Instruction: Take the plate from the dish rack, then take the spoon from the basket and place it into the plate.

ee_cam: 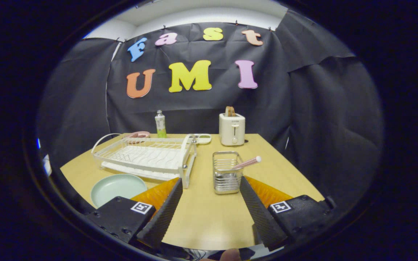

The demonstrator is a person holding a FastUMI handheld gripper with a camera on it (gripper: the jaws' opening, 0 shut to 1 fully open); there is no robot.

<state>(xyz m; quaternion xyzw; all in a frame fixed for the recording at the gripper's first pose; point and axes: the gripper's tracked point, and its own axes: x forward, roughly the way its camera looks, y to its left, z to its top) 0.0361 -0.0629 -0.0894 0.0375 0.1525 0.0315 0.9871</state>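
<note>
We find the gripper [210,188] with its two fingers spread wide and nothing between them but bare tabletop; it holds nothing. It hovers low over the light wooden table [209,217], pointed toward the far wall.

Just ahead of the fingers, nearer the right one, stands the small wire-sided metal basket [226,172]. The spoon with the pale pink handle [247,162] leans out of it, its handle tip slanting up and to the right. The bowl end sits down inside the basket and is hard to make out.

To the left of the left finger, flat on the table and just in front of the rack, lies the round pale green plate [118,187]. Beyond it stands the white wire dish rack [145,154] on its drip tray, with no plate standing in its slots.

We judge the first step done: the plate is out of the rack and set on the table. What remains is the spoon: approach the basket, close on the handle, lift it clear and carry it left to the plate.

Farther back stand a cream toaster [232,128] holding a slice of bread and a green-and-white tube [160,124], both apart from the work.
</note>
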